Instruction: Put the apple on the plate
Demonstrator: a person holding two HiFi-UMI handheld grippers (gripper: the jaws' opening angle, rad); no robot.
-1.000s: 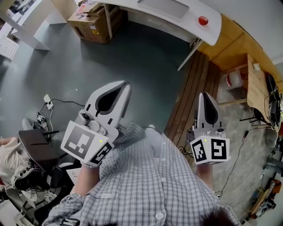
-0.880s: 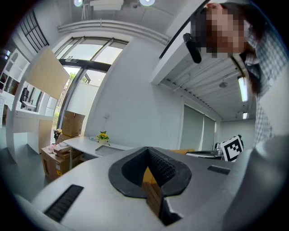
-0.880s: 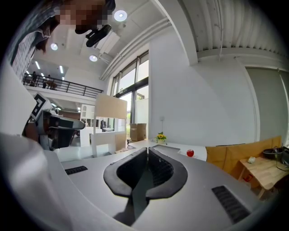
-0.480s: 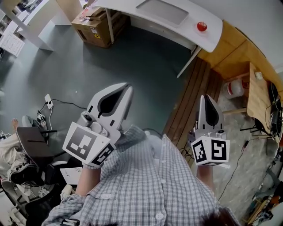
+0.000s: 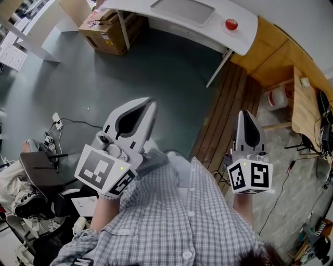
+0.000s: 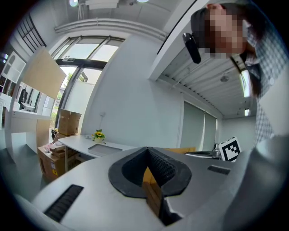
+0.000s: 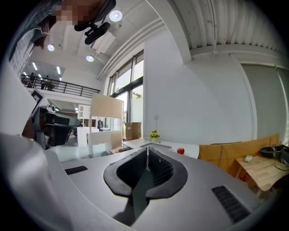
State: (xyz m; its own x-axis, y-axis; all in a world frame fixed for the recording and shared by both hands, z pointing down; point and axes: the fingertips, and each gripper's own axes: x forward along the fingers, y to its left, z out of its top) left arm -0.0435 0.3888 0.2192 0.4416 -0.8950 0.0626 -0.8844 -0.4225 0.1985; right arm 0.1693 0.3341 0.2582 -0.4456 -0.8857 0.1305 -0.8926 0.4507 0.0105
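A red apple (image 5: 230,24) lies on the right end of a white table (image 5: 244,36) far ahead of me, and the right gripper view also catches the apple (image 7: 180,150) small in the distance. No plate shows in any view. My left gripper (image 5: 151,102) is held at chest height over the grey floor, jaws shut with nothing between them. My right gripper (image 5: 243,111) hovers over the wooden floor strip, also shut and empty. Both are far from the apple. In the gripper views, the left gripper (image 6: 147,149) and right gripper (image 7: 147,149) point toward the table.
A grey tray (image 5: 182,9) is set in the white table, and a flower pot (image 6: 98,134) stands on it. Cardboard boxes (image 5: 106,28) sit under the table's left end. A wooden desk (image 5: 304,104) is at the right, and chairs and cables (image 5: 47,171) at the left.
The head view has shifted a little, so the table and apple sit slightly further left and higher in the picture. Both grippers stay shut in nearly the same pose.
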